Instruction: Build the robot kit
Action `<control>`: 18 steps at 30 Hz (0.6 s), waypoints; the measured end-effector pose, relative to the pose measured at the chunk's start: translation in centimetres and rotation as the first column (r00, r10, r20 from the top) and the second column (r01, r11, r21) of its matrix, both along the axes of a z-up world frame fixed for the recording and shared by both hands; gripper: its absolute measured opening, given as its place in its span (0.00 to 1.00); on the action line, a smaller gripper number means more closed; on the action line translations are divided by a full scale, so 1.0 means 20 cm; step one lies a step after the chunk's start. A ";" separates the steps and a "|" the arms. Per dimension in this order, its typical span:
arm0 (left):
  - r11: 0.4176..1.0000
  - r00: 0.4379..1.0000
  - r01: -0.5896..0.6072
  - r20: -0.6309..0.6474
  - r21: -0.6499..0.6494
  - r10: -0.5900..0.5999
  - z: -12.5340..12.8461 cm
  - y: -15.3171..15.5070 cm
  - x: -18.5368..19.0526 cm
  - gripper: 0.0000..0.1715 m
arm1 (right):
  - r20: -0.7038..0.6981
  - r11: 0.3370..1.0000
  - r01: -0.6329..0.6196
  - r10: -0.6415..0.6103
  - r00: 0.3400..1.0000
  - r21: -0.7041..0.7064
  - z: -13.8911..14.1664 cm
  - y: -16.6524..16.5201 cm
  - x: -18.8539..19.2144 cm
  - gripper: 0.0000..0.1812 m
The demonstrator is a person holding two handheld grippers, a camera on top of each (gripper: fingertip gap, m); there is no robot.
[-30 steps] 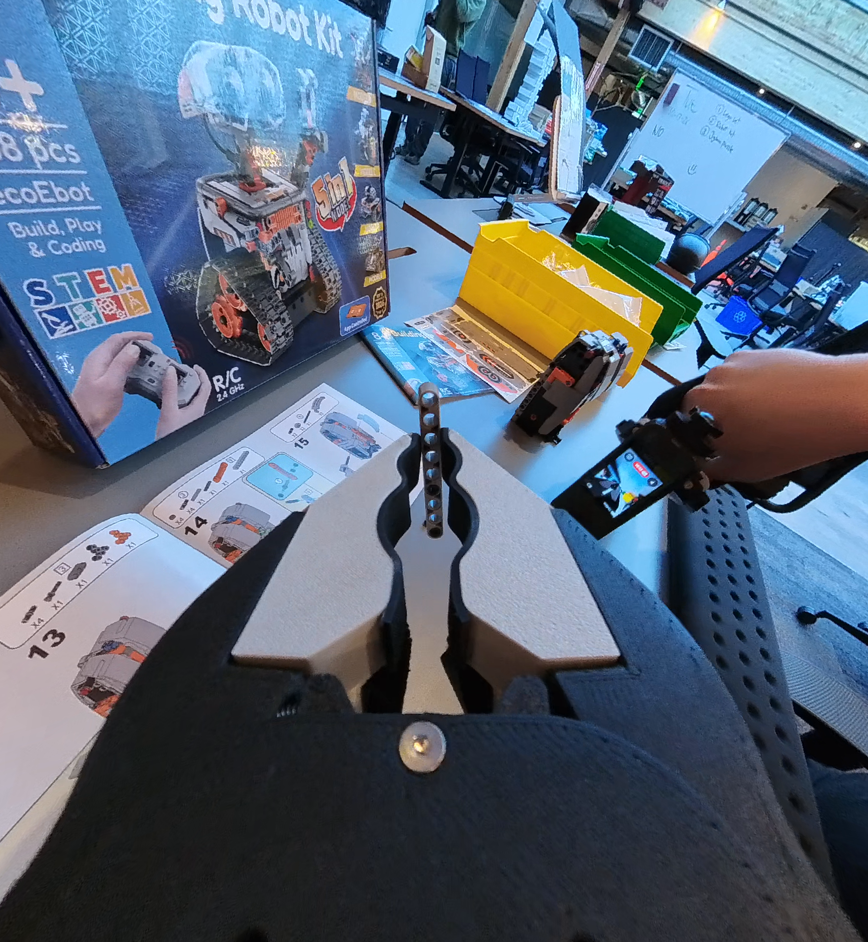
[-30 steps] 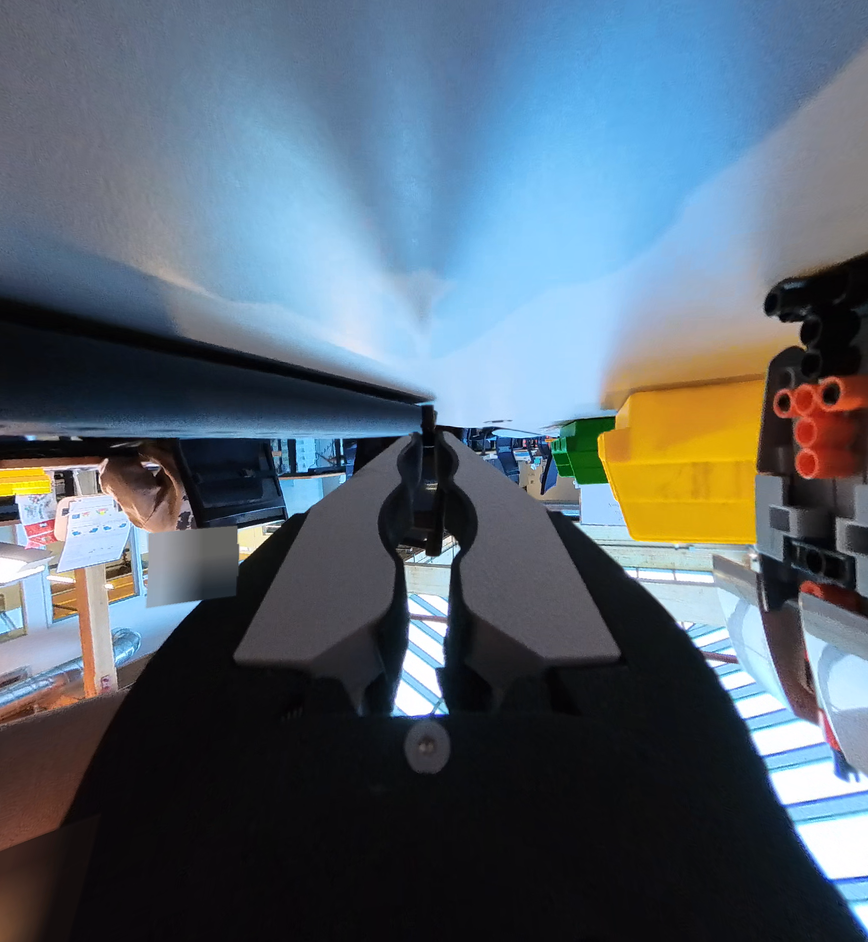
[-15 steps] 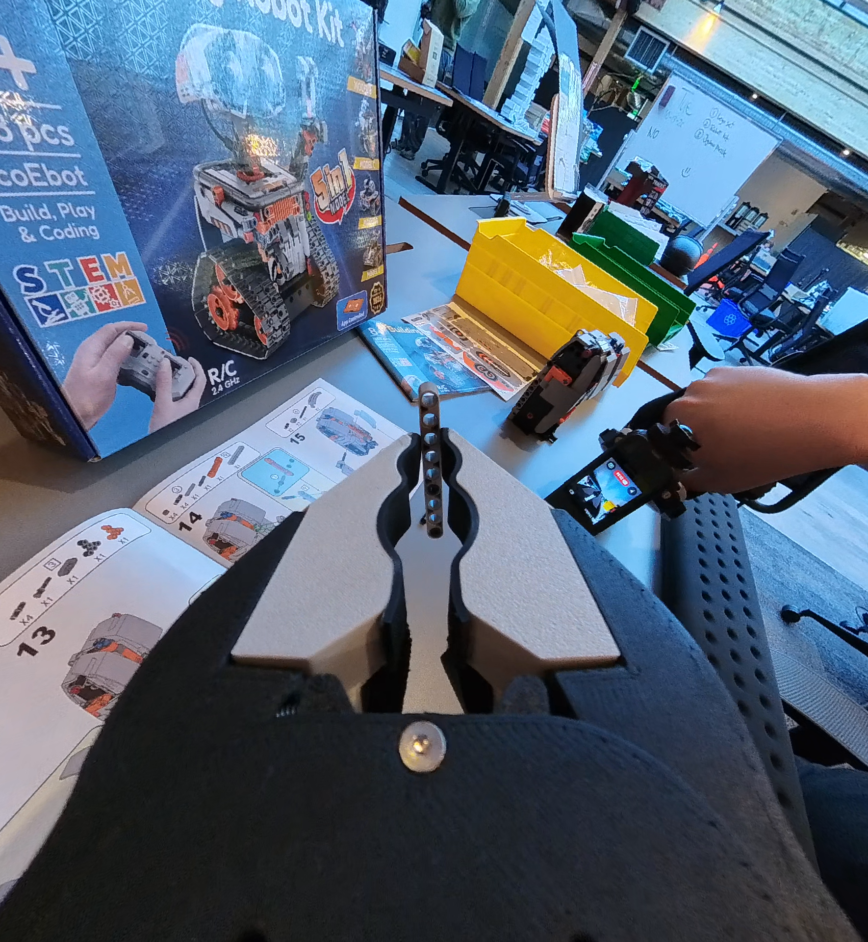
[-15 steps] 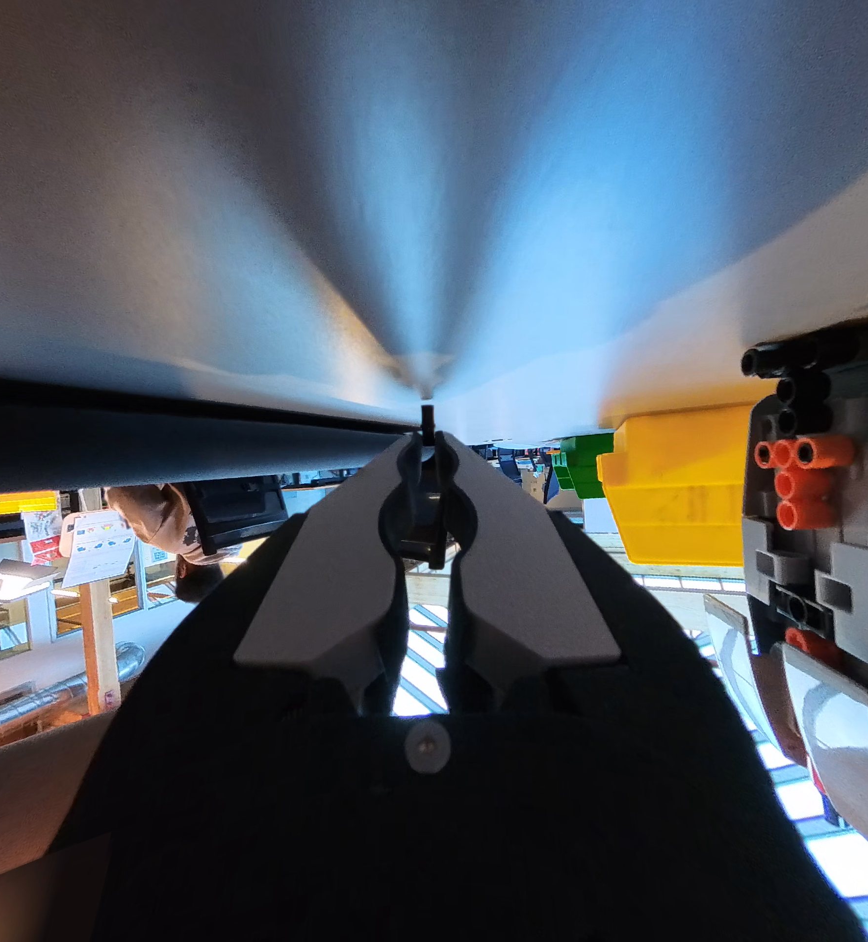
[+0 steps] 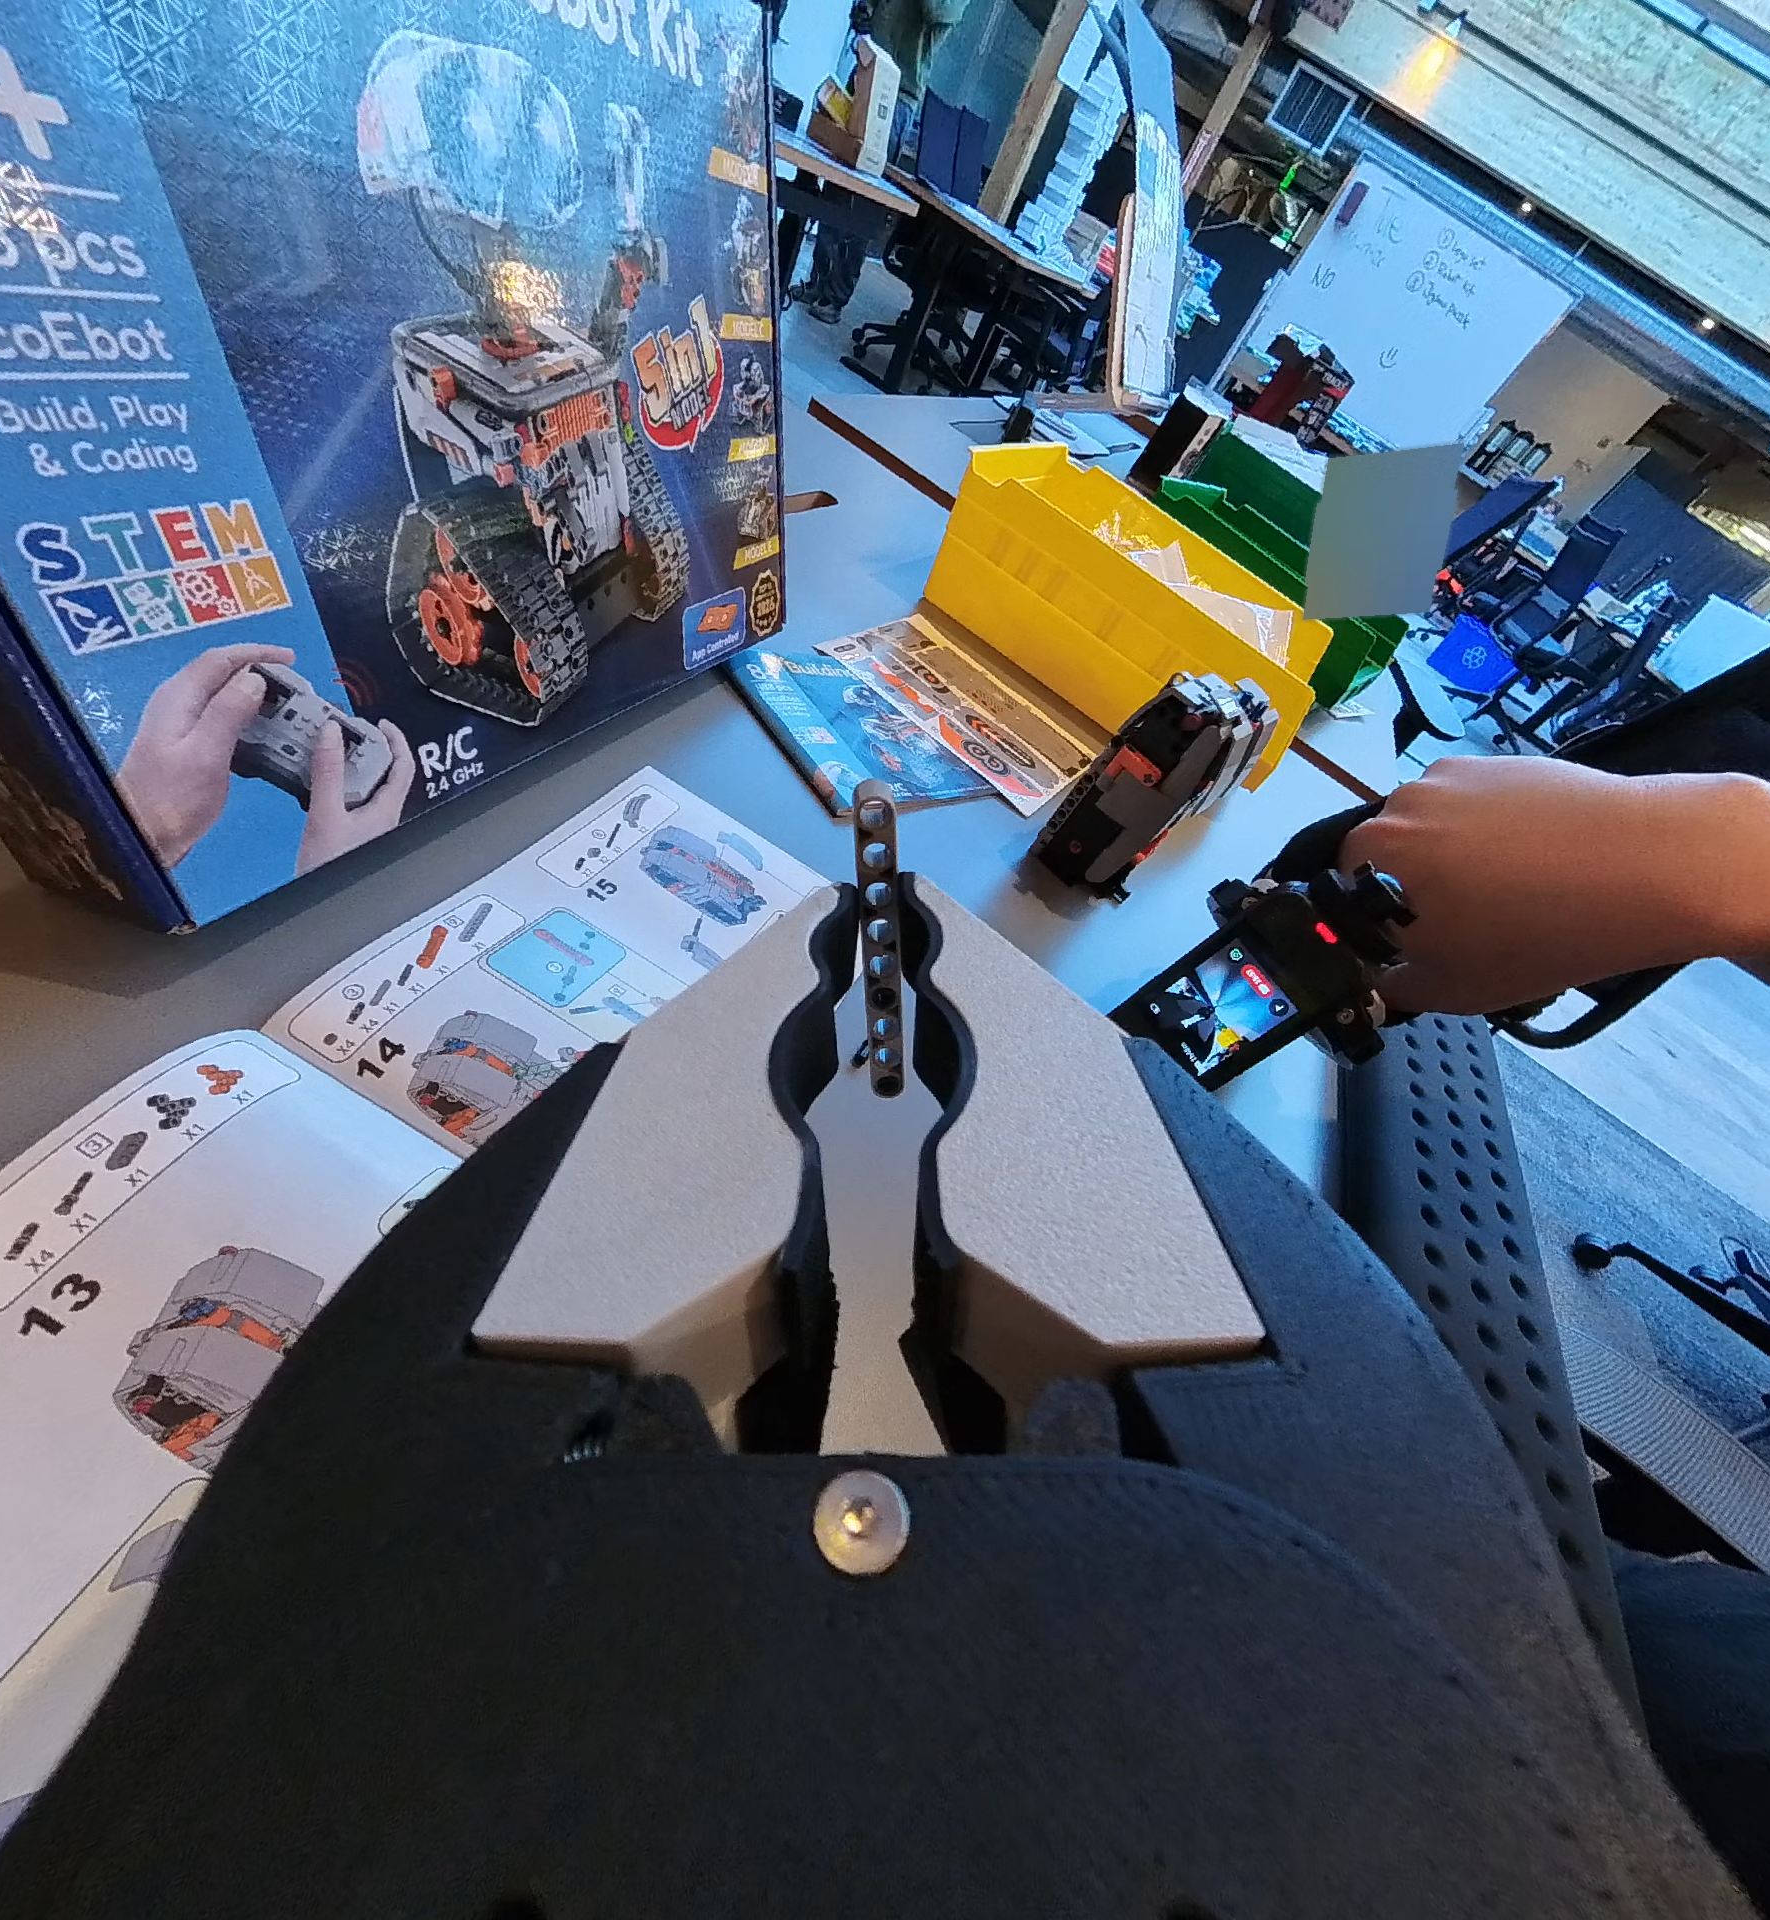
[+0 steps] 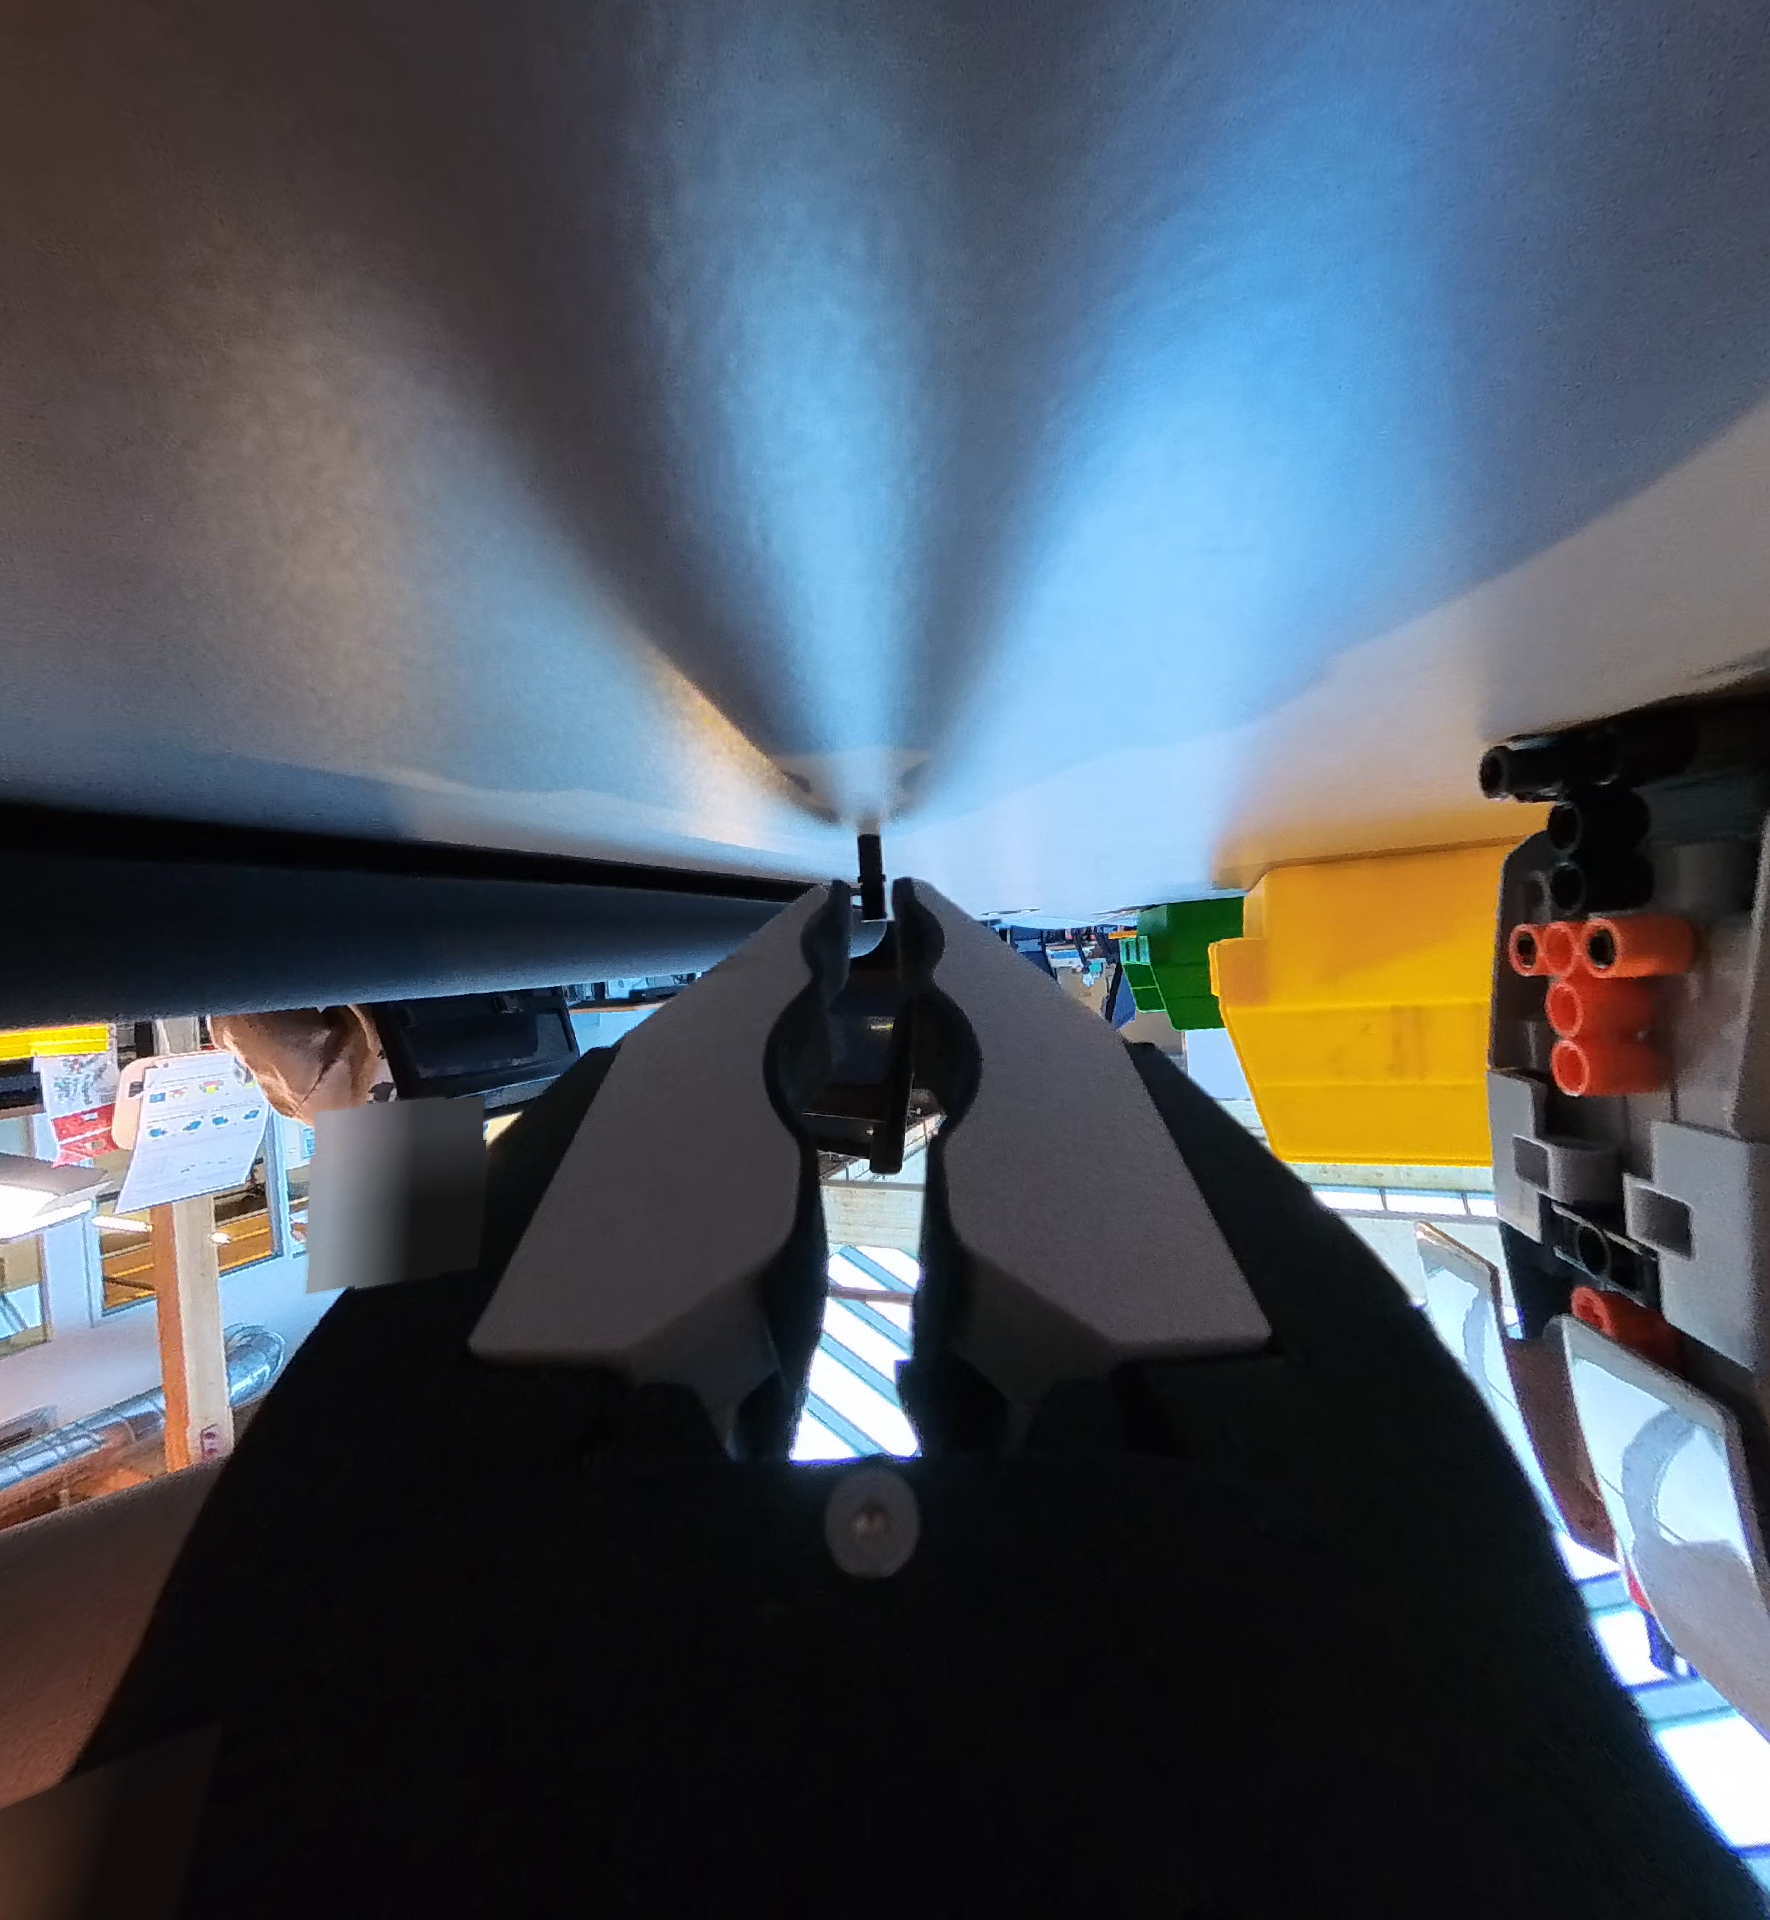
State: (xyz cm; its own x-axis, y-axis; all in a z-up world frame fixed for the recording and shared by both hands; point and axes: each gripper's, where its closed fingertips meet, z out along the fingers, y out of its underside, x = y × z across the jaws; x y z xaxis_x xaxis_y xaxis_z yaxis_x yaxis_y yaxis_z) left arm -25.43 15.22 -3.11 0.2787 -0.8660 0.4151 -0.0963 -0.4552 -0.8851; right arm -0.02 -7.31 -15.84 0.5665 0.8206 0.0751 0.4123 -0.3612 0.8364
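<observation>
Left gripper (image 5: 879, 914) pinches a grey perforated beam (image 5: 877, 940), upright between its fingers, top end sticking out past the tips. Beneath and left of it an open instruction booklet (image 5: 237, 1101); ahead-left a blue kit box (image 5: 341, 416); ahead-right a partly built brick model (image 5: 1151, 779) just in front of a yellow bin (image 5: 1047, 582). Right gripper (image 6: 868, 902) is closed on a small black pin (image 6: 868, 862), tip at the grey tabletop (image 6: 652, 416). View is inverted; model (image 6: 1629, 1039) far right, near, not touching.
</observation>
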 end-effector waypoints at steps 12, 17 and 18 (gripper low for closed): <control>1.000 1.000 0.000 0.006 -0.014 0.000 -0.01 0.01 -0.01 0.02 | -0.044 0.999 -0.031 0.033 0.998 0.045 0.05 0.04 -0.05 0.06; 1.000 1.000 -0.001 0.019 -0.025 0.002 0.00 0.01 -0.01 0.02 | -0.386 0.928 0.043 0.111 0.916 0.369 0.20 0.12 -0.23 0.03; 1.000 1.000 -0.002 0.022 -0.027 0.003 0.00 0.02 -0.02 0.02 | -0.473 0.888 0.079 0.164 0.866 0.453 0.23 0.13 -0.26 0.04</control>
State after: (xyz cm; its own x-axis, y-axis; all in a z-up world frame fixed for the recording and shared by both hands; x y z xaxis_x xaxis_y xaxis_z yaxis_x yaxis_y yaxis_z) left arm -25.76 15.54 -3.12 0.2713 -0.8537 0.4445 -0.0759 -0.4794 -0.8743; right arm -5.32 -4.62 -11.17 0.5923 0.7895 0.1605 0.7419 -0.6122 0.2736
